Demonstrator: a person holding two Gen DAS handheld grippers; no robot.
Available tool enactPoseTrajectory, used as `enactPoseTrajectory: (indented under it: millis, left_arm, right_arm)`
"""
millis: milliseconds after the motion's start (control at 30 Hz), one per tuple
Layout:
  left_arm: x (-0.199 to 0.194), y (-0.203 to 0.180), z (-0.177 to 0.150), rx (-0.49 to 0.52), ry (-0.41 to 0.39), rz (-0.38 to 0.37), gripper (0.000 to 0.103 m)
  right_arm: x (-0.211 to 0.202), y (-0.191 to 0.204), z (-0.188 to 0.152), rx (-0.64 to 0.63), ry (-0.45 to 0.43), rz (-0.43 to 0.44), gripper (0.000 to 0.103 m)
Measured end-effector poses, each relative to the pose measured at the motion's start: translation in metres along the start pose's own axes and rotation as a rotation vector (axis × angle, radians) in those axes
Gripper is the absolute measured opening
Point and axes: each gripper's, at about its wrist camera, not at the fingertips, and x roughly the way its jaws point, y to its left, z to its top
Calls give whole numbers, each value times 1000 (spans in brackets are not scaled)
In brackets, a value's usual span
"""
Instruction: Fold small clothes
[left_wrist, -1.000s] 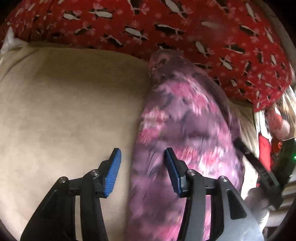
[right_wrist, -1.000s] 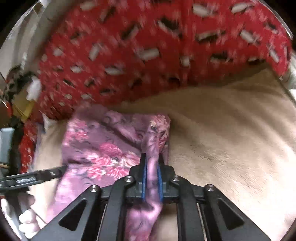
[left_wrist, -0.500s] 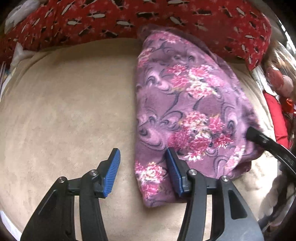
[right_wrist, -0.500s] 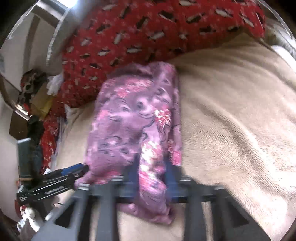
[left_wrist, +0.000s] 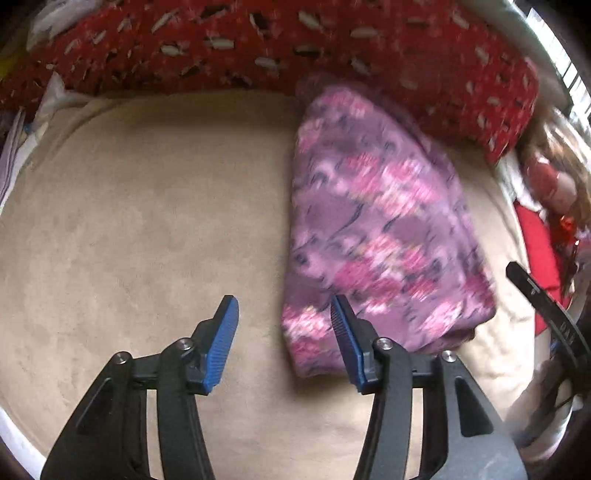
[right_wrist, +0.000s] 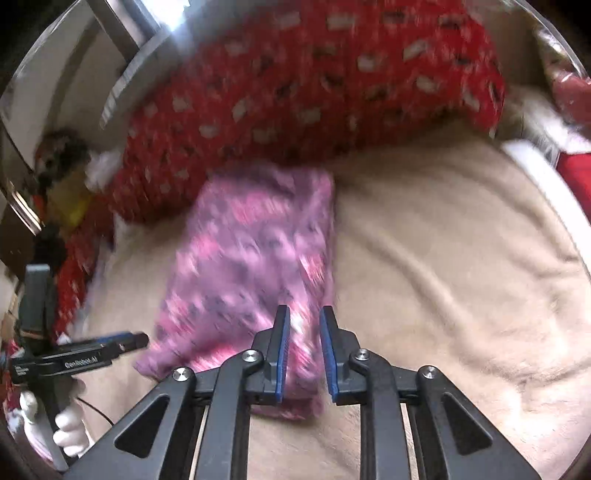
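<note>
1. My left gripper (left_wrist: 282, 332) stands wide open, holding nothing; the garment (left_wrist: 376, 229) begins between its pads, at the right pad.
2. The garment lies folded on the blanket (left_wrist: 147, 221).
3. My right gripper (right_wrist: 303, 350) has just been opening, pads off the garment's near edge.

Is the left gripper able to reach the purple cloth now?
Probably yes: the left gripper is open just above the purple cloth's near left edge, with nothing between them on the beige blanket.
</note>
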Motion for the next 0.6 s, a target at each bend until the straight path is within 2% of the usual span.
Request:
enactPoseTrajectory:
  millis: [67,100,167,200,233,300,333,433,500,600]
  left_arm:
    - [4,-12,-1,37,-8,28,51]
    - [12,-19,-4,71,1,72,51]
    - [35,-30,-11,156,40,175,52]
    - [42,-33,-15,195,50,191,52]
    - [39,-33,-17,218,33,184,52]
    - [22,-28,-11,218,3,90,50]
    - [15,-23,-1,174,3,7,50]
    - [6,-14,33,53,-9,-117,50]
    - [10,-15,58,7,-24,-123,51]
    - [36,-23,82,-3,-11,-43,54]
  right_arm:
    - [7,11,-4,-39,-4,-2,21]
    - [17,17,-10,-71,20,-8,23]
    - [52,21,-29,-151,150,-89,24]
    - [63,21,-37,-182,195,-129,24]
    - [59,24,-39,-209,167,-129,24]
    - [50,24,-27,-191,175,-99,26]
    - [41,22,-15,-149,147,-56,26]
    - [34,13,22,-42,59,-3,27]
    - [43,14,47,1,27,31,27]
    - [63,14,60,-5,11,23,27]
